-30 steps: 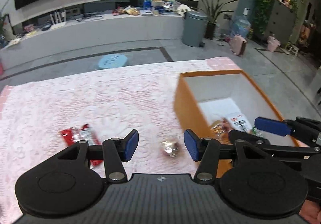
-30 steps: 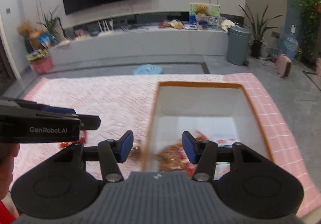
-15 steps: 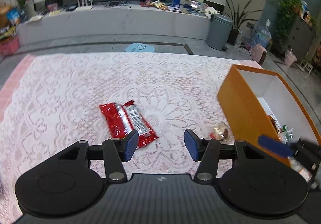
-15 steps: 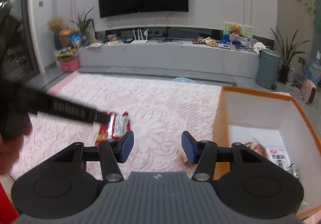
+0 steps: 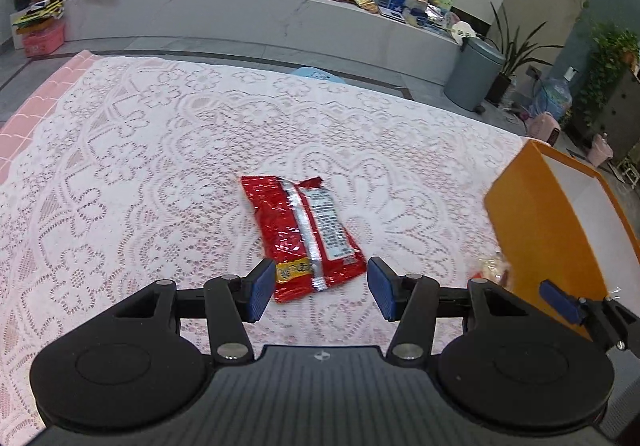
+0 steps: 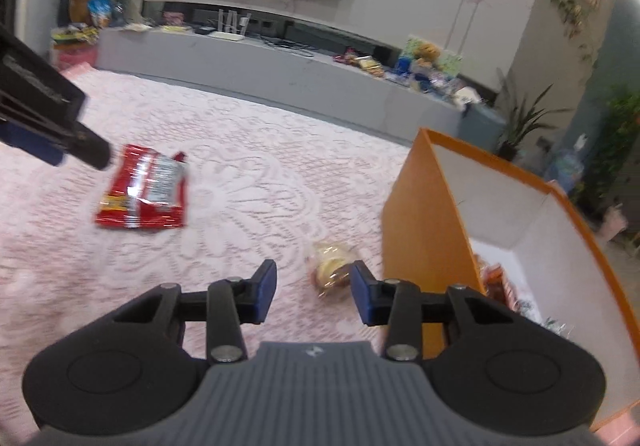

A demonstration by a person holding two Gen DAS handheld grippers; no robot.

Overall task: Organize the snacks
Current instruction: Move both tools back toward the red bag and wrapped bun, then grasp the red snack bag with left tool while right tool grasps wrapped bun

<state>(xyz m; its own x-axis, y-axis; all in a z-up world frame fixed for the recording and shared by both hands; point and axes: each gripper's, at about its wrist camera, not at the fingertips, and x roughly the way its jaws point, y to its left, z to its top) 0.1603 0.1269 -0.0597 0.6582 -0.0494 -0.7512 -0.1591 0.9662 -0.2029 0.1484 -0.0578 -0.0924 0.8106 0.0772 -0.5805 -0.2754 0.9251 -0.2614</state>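
Note:
A red snack packet (image 5: 308, 236) lies flat on the lace tablecloth; it also shows in the right wrist view (image 6: 146, 194). My left gripper (image 5: 322, 292) is open and empty, its jaws either side of the packet's near end, just above it. A small clear-wrapped snack (image 6: 332, 270) lies beside the orange box (image 6: 432, 246); it shows blurred in the left wrist view (image 5: 494, 270). My right gripper (image 6: 314, 294) is open and empty, just short of that snack. Several snacks (image 6: 500, 282) lie inside the box.
The orange box (image 5: 548, 230) stands at the table's right side. The lace tablecloth (image 5: 160, 166) covers the table. A grey bin (image 5: 472, 74) and a blue stool (image 5: 316, 76) stand on the floor beyond the far edge.
Both grippers have swung left, away from the box. The left one has closed in on the red packet. The right one has come down toward the small wrapped snack.

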